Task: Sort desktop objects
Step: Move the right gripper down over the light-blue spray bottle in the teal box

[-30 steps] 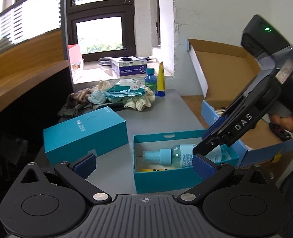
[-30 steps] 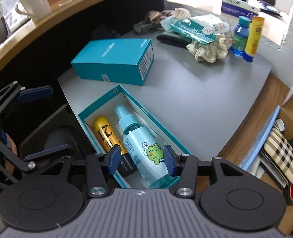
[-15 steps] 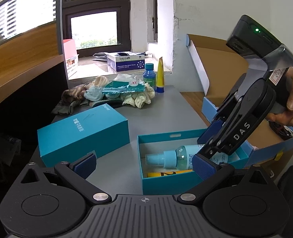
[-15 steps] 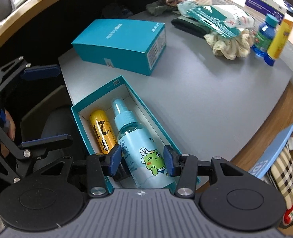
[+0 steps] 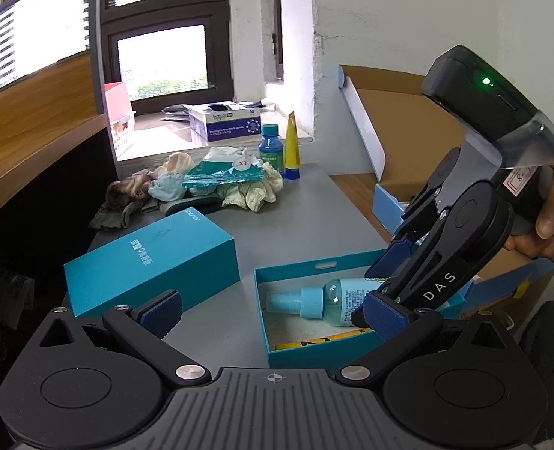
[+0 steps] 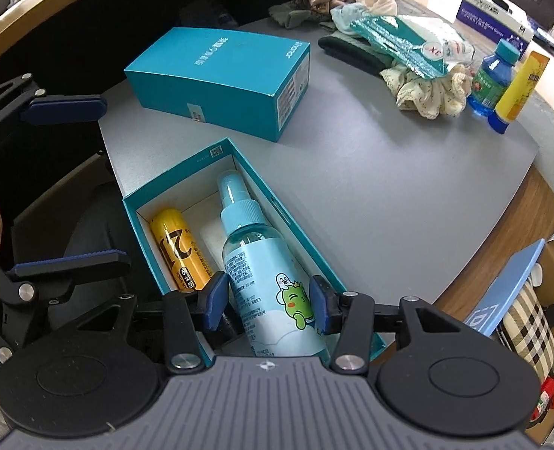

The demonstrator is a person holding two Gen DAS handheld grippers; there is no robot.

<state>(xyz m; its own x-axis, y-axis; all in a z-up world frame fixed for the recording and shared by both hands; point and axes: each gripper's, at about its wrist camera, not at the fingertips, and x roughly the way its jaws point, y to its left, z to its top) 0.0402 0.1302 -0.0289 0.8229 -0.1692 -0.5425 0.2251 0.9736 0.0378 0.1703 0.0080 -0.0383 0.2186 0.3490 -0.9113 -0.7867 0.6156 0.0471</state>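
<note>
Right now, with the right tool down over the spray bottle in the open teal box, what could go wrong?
1. The right tool straddles the spray bottle with little room; its right finger sits close to the open teal box wall and may snag it.
2. The yellow tube lies close beside the bottle and could get nudged.
3. The box stands near the table edge.

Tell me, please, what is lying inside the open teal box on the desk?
Inside the open teal box lie a spray bottle and a yellow tube, side by side. The right gripper hides their near ends.
</note>
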